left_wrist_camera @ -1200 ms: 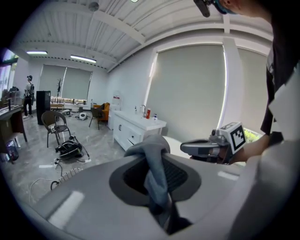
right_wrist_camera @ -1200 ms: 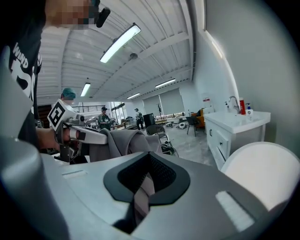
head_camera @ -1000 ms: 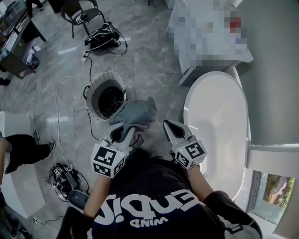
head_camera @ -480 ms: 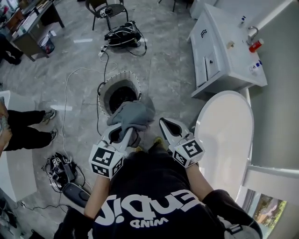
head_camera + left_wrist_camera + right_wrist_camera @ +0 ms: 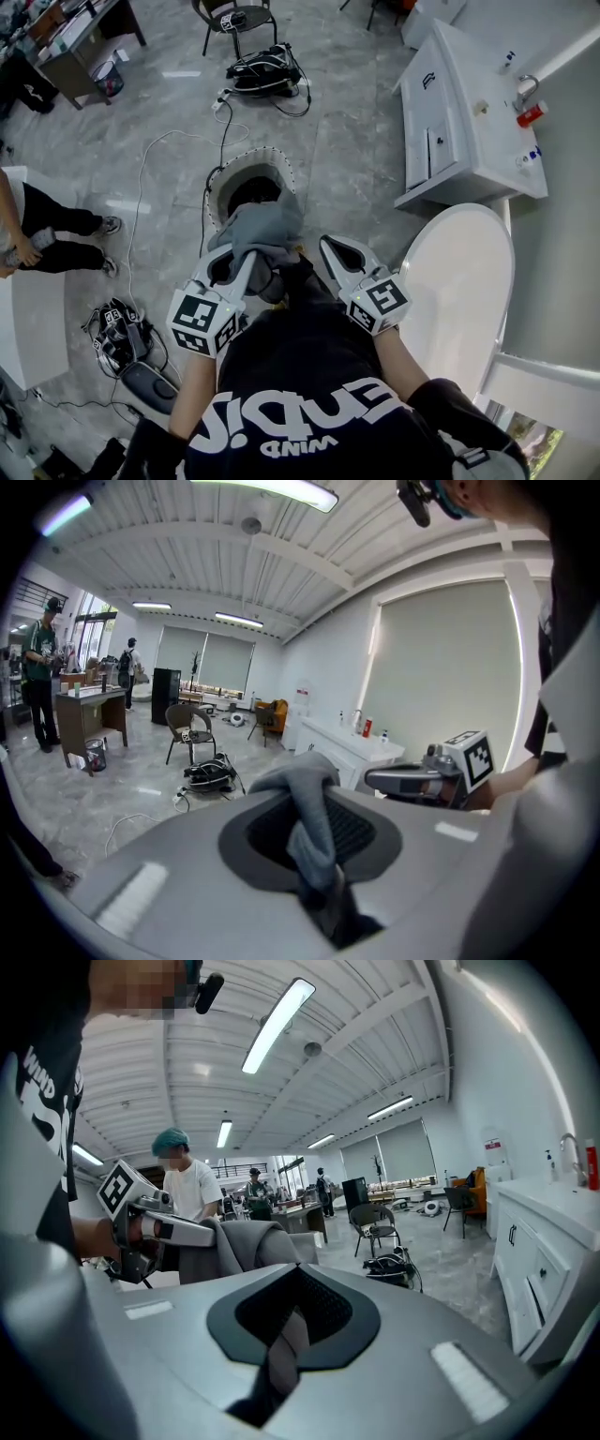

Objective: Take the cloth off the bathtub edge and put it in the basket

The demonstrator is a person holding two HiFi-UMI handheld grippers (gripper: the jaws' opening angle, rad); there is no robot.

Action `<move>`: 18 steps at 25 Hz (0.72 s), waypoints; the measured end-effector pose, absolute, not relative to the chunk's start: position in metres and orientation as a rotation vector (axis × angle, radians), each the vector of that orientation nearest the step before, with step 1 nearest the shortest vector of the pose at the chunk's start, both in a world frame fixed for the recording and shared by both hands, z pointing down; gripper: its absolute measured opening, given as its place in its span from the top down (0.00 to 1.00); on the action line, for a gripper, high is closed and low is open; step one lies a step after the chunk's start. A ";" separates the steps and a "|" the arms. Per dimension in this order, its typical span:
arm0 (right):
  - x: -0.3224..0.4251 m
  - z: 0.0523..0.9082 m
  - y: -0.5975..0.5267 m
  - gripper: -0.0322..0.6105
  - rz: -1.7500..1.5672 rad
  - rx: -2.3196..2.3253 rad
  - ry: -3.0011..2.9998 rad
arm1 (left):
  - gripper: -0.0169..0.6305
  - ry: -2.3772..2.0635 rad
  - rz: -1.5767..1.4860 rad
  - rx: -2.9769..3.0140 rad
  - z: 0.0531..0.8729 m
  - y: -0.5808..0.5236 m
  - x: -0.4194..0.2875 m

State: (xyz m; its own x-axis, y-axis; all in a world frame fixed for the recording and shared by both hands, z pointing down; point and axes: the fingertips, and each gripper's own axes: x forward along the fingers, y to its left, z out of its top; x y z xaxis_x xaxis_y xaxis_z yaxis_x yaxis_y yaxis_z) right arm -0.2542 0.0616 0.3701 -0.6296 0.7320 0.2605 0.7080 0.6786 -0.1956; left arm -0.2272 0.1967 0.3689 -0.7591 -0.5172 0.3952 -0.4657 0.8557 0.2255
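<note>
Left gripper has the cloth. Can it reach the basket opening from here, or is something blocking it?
Probably yes. The left gripper is shut on the cloth, which hangs right at the near rim of the basket. The basket's mouth is open, and nothing stands between them.

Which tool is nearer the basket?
Left. The left tool, gripping the cloth, sits just short of the basket rim. The right tool is farther off to the side, toward the tub.
</note>
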 end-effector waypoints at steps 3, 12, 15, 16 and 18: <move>-0.273 0.373 0.070 0.94 0.102 -1.176 -2.557 | 0.90 -2.592 -0.155 0.699 0.366 0.203 -0.242; -0.355 0.368 0.096 0.94 0.086 -1.266 -2.518 | 0.90 -2.645 -0.157 0.637 0.343 0.224 -0.319; -0.386 0.365 0.102 0.94 0.081 -1.294 -2.503 | 0.90 -2.666 -0.157 0.613 0.334 0.231 -0.351; -0.396 0.364 0.105 0.94 0.078 -1.305 -2.498 | 0.90 -2.673 -0.156 0.603 0.331 0.233 -0.362; -0.417 0.361 0.111 0.94 0.075 -1.327 -2.491 | 0.90 -2.686 -0.154 0.578 0.326 0.239 -0.382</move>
